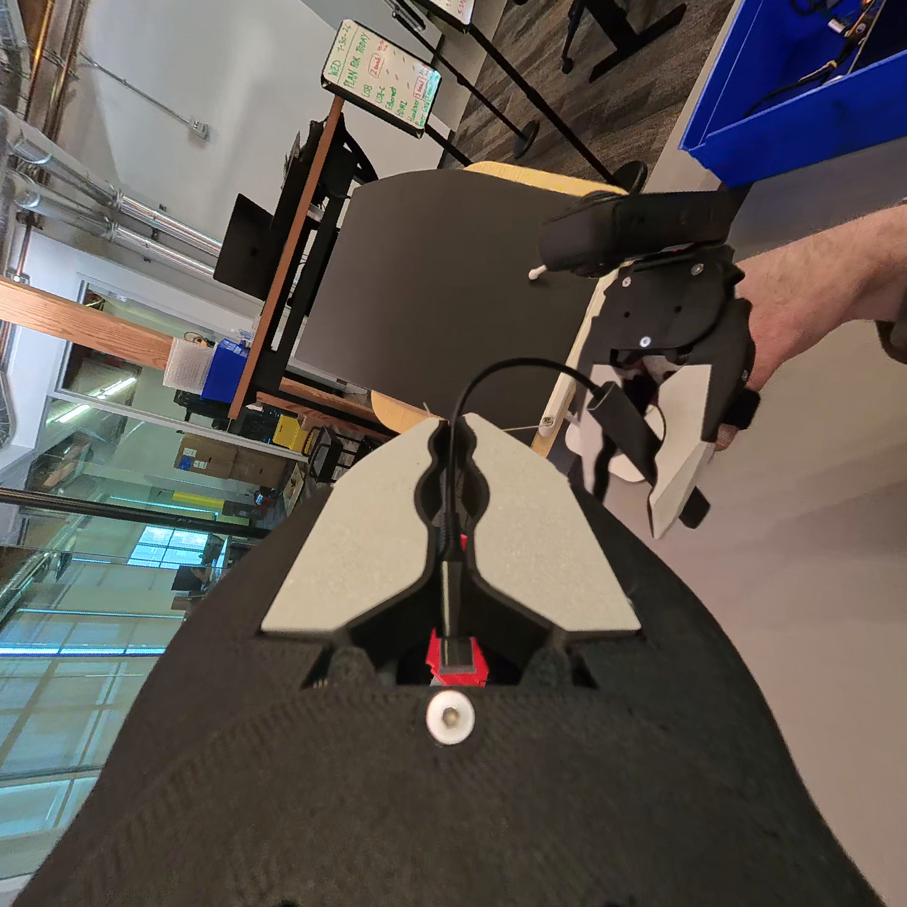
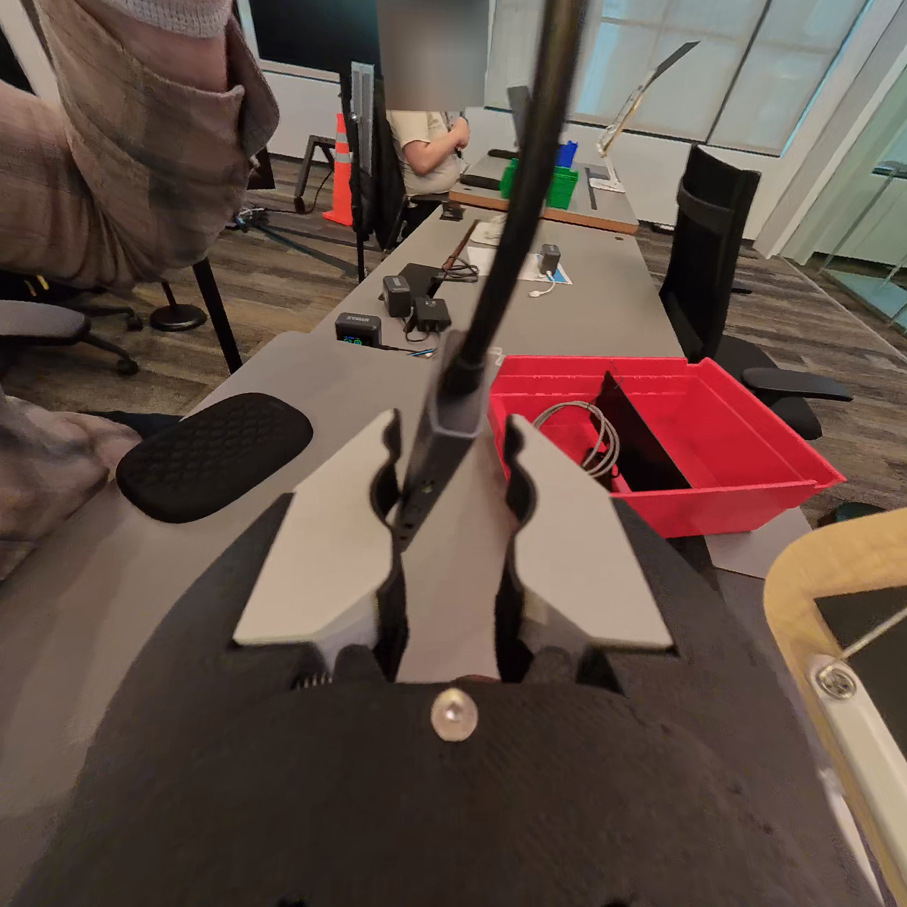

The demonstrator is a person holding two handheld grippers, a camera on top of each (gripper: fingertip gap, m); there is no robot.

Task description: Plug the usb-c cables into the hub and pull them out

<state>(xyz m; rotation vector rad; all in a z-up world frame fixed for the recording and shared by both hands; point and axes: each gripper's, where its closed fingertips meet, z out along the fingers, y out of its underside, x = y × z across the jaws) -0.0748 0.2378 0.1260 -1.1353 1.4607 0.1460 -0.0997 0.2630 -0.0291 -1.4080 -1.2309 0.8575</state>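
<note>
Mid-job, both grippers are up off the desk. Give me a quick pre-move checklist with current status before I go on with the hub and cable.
1. Left gripper clamped on the black cable: ok, fingers closed around it.
2. Right gripper holding the hub: ok, the hub sits between its fingers.
3. Cable attached at the hub's end: ok, it enters the hub's top.
4. Hub side ports unobstructed: cannot tell, blurred.
5. Spare braided cable in the red bin: ok, coiled in the left compartment.
</note>
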